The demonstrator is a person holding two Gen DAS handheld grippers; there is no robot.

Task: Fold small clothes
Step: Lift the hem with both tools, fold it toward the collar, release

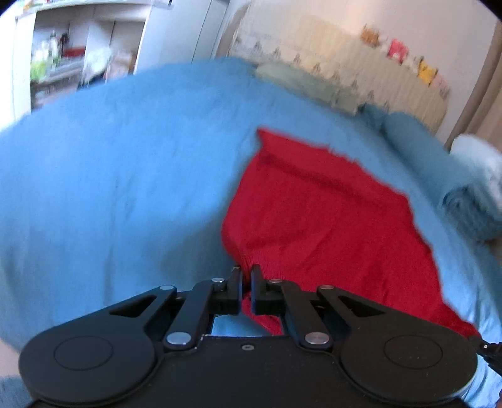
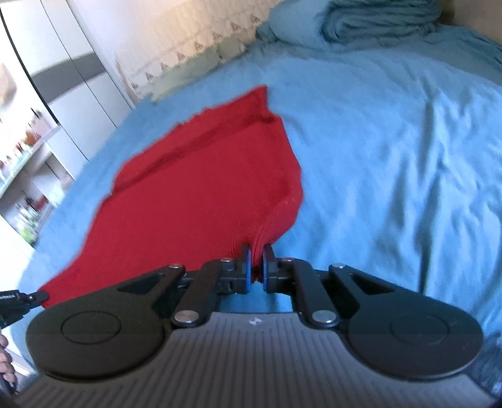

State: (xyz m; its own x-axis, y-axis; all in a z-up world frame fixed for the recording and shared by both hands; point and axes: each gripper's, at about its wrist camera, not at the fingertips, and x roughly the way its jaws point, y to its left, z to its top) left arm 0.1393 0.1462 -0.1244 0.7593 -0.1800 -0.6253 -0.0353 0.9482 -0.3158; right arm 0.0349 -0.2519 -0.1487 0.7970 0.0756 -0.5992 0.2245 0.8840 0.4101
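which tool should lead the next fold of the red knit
Neither clearly: the left tool and right tool are each shut on a near corner of the red knit, lying on the blue bed cover. Probably move both together.

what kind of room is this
Most likely a bedroom: a red knitted garment lies on a bed with a light blue sheet, a folded blue blanket sits at its head, and white open shelves stand alongside.
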